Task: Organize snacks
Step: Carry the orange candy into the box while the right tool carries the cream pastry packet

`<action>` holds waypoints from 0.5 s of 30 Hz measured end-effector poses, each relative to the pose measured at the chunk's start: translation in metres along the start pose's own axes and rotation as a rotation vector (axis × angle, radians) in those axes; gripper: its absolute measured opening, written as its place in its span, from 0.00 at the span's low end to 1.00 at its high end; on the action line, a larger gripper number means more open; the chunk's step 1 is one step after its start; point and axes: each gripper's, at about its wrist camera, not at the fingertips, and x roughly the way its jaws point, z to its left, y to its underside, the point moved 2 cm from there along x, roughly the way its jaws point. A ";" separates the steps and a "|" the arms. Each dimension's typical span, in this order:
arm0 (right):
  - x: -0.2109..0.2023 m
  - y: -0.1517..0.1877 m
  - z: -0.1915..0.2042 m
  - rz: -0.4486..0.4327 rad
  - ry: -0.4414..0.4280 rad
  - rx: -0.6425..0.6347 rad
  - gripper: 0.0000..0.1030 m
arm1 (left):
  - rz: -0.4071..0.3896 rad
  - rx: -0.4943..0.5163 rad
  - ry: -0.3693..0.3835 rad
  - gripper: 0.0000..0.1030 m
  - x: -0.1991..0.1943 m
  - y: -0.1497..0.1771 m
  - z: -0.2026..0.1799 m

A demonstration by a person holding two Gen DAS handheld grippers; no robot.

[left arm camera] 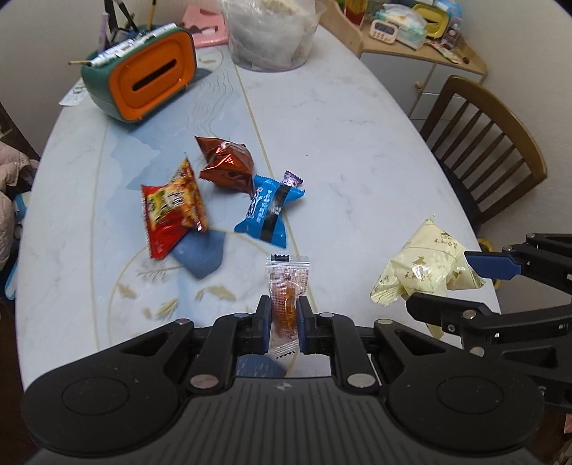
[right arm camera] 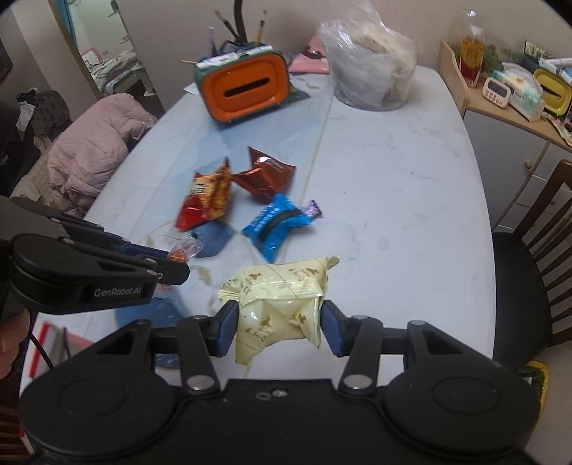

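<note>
Left tongs [left arm camera: 284, 314] pinch a clear candy [left arm camera: 285, 289], right tongs [right arm camera: 280, 327] pinch a cream packet [right arm camera: 279, 304]; four snacks remain mid-frame on the counter [left arm camera: 357, 143].

- pale marble-look oval table [left arm camera: 357, 150]; wooden slat chair [left arm camera: 489, 150] at 3 o'clock
- light wood cabinet [right arm camera: 500, 118] at 2 o'clock; plain cream walls [right arm camera: 171, 32]

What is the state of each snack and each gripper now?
left gripper: shut on the clear sachet, lifted.
right gripper: shut on the cream packet, lifted.
red packet: lying on the table.
brown packet: on the table.
blue packet: on the table.
purple candy: beside the blue packet.
</note>
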 end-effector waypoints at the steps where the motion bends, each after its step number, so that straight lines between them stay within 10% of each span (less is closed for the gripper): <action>1: -0.006 0.003 0.006 -0.006 0.002 -0.002 0.46 | -0.006 0.002 0.001 0.14 -0.007 0.006 0.001; 15: -0.084 0.045 0.096 -0.082 -0.003 -0.044 0.46 | -0.069 0.058 0.010 0.14 -0.115 0.086 0.014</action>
